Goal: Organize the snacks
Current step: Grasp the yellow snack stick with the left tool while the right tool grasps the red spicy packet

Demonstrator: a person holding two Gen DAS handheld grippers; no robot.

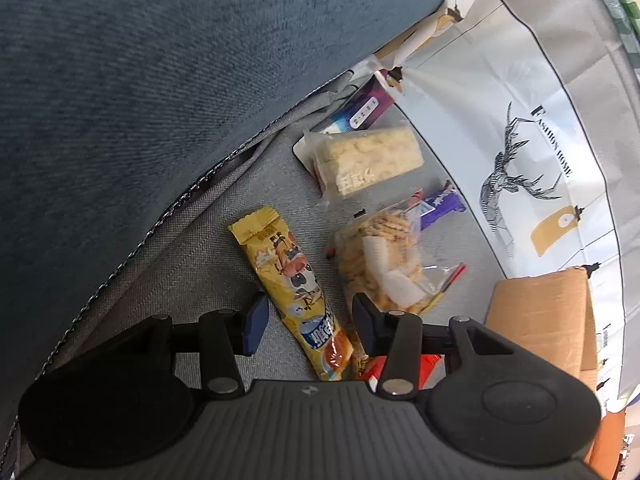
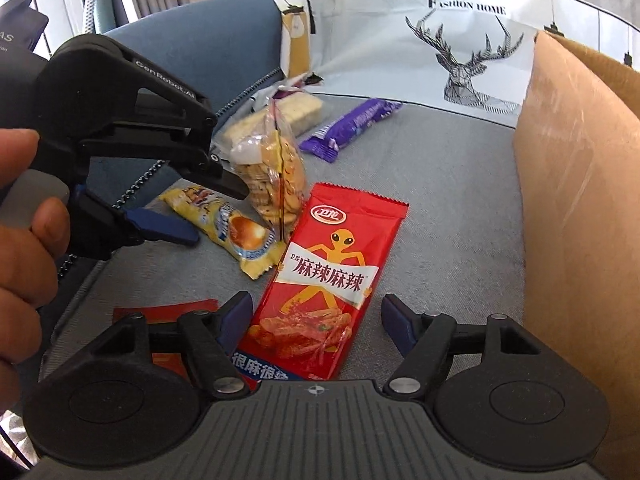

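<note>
Both claws tilt downward, open and empty: left claw (image 1: 308, 322) straddles the yellow snack bar (image 1: 289, 280), right claw (image 2: 316, 320) straddles the red spicy-strip packet (image 2: 324, 280) (on the grey cushion (image 2: 440, 184)).

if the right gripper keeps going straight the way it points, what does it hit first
Most likely the red snack packet. It lies flat on the grey cushion between the open fingers of the right gripper, directly ahead. The pads are clear of it on both sides. Depth is hard to judge through the fisheye.
</note>
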